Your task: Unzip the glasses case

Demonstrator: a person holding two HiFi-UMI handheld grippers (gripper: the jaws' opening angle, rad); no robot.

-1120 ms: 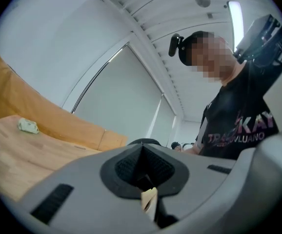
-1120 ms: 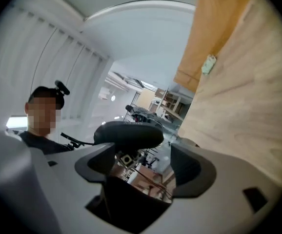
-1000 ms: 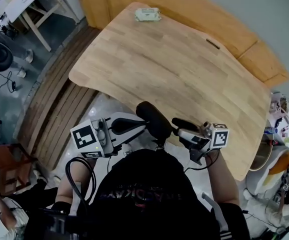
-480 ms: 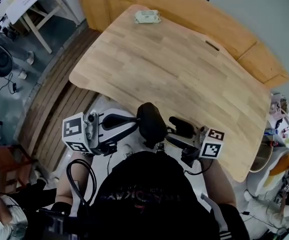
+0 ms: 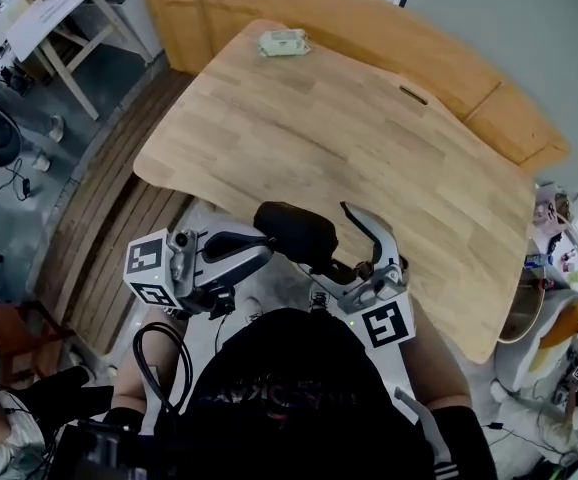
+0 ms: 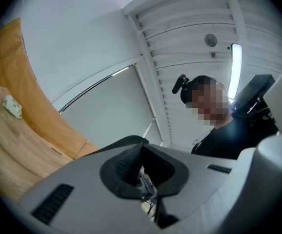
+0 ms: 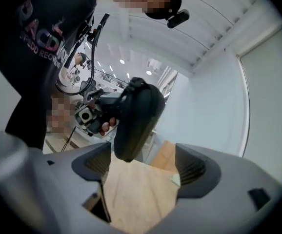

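Note:
A black oval glasses case [image 5: 294, 233] hangs in the air in front of the person's chest, just short of the table's near edge. My left gripper [image 5: 265, 244] comes in from the left and is shut on the case's left end. In the left gripper view its jaws [image 6: 142, 167] are pressed together with only a thin sliver of the case showing. My right gripper [image 5: 329, 240] is open wide, one finger on each side of the case's right end, without touching it. In the right gripper view the case [image 7: 136, 113] hangs ahead of the spread jaws [image 7: 141, 167].
The wooden table [image 5: 369, 148] stretches ahead. A small pale packet [image 5: 282, 42] lies at its far corner, also visible as the packet [image 6: 12, 106] in the left gripper view. An orange wooden panel [image 5: 449, 63] runs behind the table. A slatted wooden floor [image 5: 119, 238] lies to the left.
The right gripper has let go of the case, spread its jaws and rolled, so its marker cube now sits lower. The left gripper has lifted and turned with the case.

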